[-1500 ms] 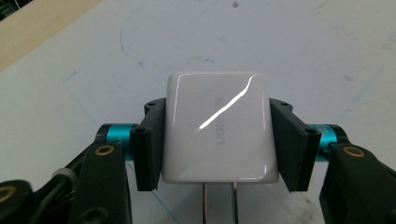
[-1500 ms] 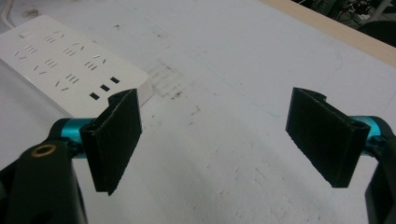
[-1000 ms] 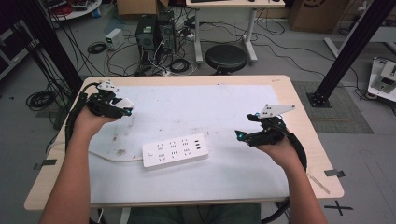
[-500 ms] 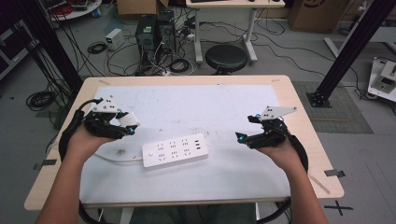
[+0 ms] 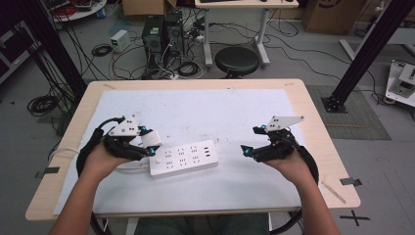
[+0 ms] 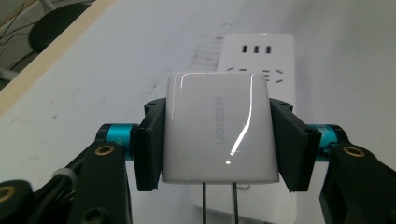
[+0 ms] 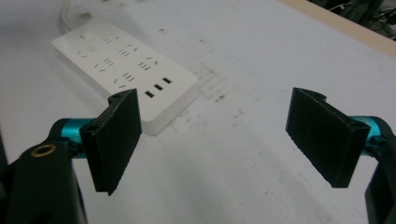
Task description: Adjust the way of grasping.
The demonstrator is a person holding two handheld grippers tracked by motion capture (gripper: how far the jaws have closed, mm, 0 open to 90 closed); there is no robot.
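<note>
My left gripper [image 6: 217, 140] clamps the white charger [image 6: 217, 128], prongs down, just over the near end of the power strip [image 5: 184, 157]. I should line the prongs squarely over a socket, though alignment is probably hidden. My right gripper [image 7: 224, 140] hovers wide open, empty, ready to steady the strip.

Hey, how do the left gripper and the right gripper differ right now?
The left gripper is shut on a white UGREEN charger; the right gripper is open and empty. In the high view the left sits at the power strip's end, the right apart from it. Both have black jaws.
</note>
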